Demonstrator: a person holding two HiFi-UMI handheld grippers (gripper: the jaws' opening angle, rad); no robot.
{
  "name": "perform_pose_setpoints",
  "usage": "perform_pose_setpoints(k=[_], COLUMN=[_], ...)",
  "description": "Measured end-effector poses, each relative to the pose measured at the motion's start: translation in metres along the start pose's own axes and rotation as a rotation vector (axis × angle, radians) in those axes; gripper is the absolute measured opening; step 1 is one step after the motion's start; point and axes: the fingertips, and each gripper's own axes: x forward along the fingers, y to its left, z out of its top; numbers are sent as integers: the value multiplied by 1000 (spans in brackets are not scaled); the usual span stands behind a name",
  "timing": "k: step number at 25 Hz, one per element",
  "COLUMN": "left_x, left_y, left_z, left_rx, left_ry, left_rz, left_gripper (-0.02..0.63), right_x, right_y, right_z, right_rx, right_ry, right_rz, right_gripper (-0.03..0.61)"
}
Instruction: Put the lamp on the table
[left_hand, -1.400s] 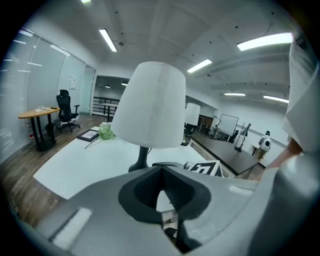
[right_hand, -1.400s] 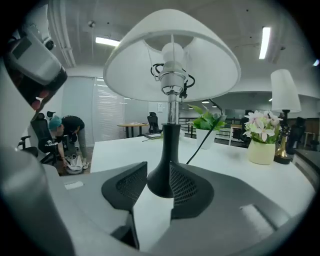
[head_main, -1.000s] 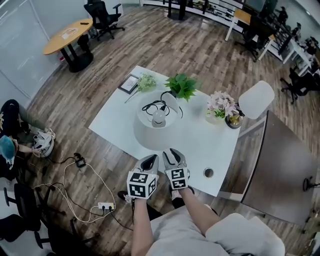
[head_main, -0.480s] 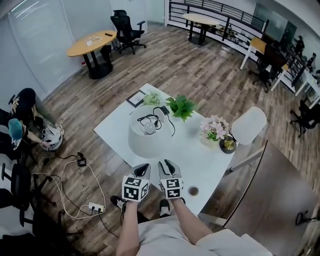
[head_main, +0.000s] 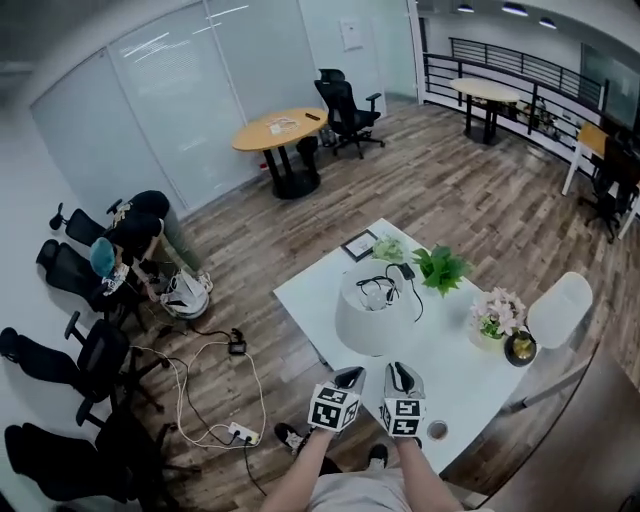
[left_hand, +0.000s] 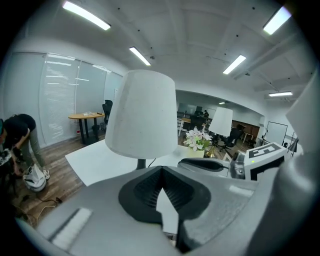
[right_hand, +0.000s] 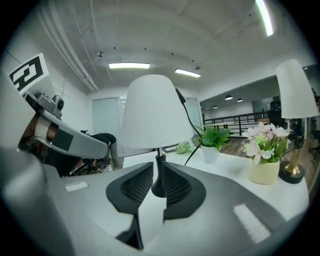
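1. Lamp (head_main: 372, 318) (the task's thing): it stands upright on the white table (head_main: 308, 300), a white shade over a slim black stem and foot. A black cord (head_main: 385, 290) lies coiled across the top of the shade.
2. Left gripper (head_main: 349, 375): on the person's side of the lamp, near the shade's rim but clear of it. The tips of its pads meet, and nothing lies between them.
3. Right gripper (head_main: 398, 369): just beside the left one, likewise on the near side of the lamp and apart from it. Its jaws have just been closing and stand narrowly apart. The lamp's stem shows through the gap, farther off, and the pads press on nothing.
4. Behind the lamp: a potted green plant (head_main: 440, 268) just beside the shade, and a picture frame (head_main: 358, 245) near the table's far edge.
5. To the right of the lamp: pink flowers (head_main: 497, 312) in a pale pot, then a second lamp (head_main: 556, 308) with a brass foot.
6. To the left of the lamp, well apart on the wooden floor: a person (head_main: 135, 235) bends low among black office chairs.
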Motion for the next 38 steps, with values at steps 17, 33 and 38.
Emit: perform_pose_setpoints(k=[17,33,38], left_x=[-20,-29,-33], left_y=[-7,1,-1], left_z=[-7,1,3], left_rx=[-79,-76,-39], left_ry=[-59,-84,-57], left_rz=[52,4,-32], left_gripper=[1,1,0], right_x=[-2,4,9], right_y=[46,37,36], right_z=[3,4,8], right_rx=[44,76,89], right_ry=[48,81,78], right_rz=[179,141,129], right_gripper=[23,6,6])
